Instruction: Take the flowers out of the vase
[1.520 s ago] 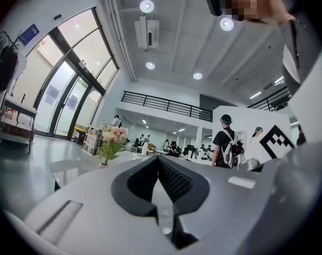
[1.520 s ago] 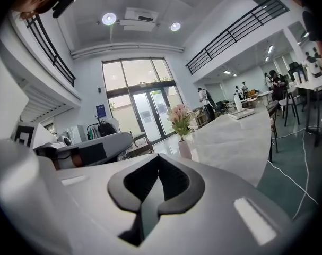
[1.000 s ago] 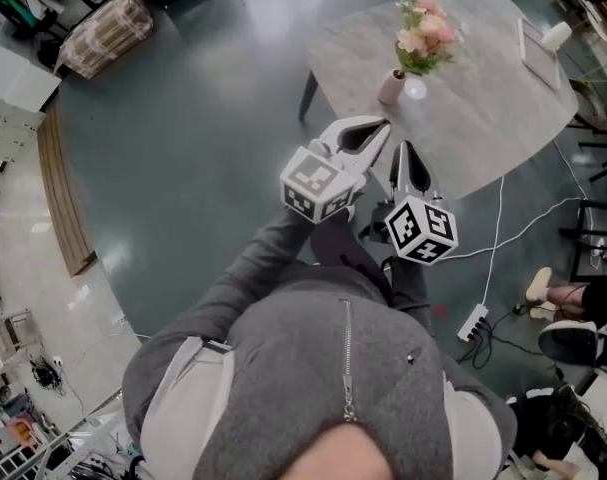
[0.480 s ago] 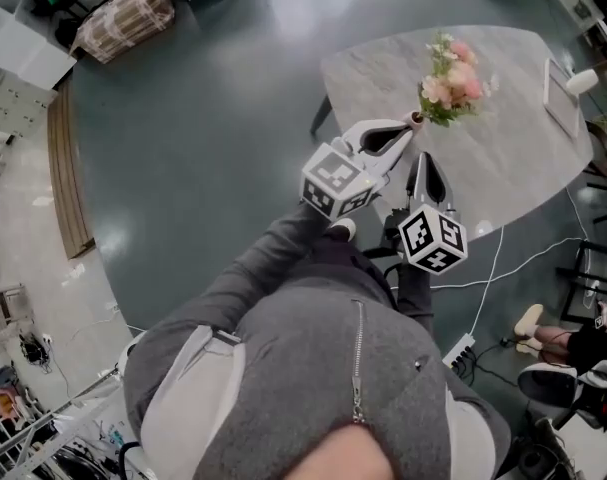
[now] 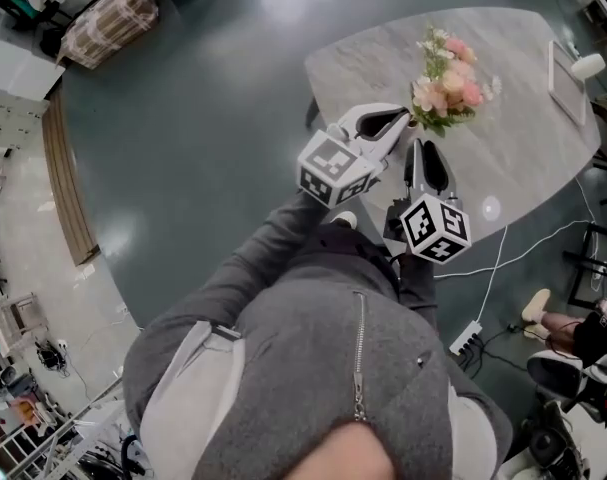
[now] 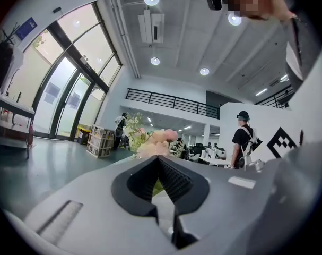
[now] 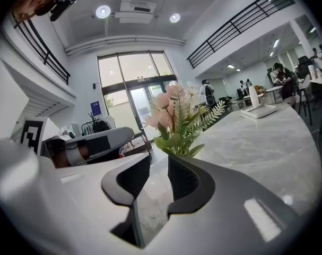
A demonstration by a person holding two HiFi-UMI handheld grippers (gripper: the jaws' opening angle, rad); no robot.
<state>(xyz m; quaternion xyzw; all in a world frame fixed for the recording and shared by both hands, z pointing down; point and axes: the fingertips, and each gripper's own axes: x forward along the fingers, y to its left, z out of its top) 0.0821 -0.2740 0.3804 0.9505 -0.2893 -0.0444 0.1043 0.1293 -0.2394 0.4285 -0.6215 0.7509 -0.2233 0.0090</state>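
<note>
A bunch of pink flowers with green leaves stands near the front edge of a grey marble table. Its vase is hidden behind the gripper tips in every view. My left gripper points level at the bunch's left side, its pads meeting at the tip with nothing held; the flowers show just beyond my left gripper. My right gripper is just short of the bunch, and its jaws are opening. The leaves rise behind the gap of my right gripper, with nothing between the pads.
A white tray with a cup sits at the table's far right and also shows as the tray. A power strip and cable lie on the floor beside someone's feet. A wicker basket stands far left.
Both grippers have moved forward to the table edge, close to the flowers. The right jaws, shut before, now stand slightly apart.
</note>
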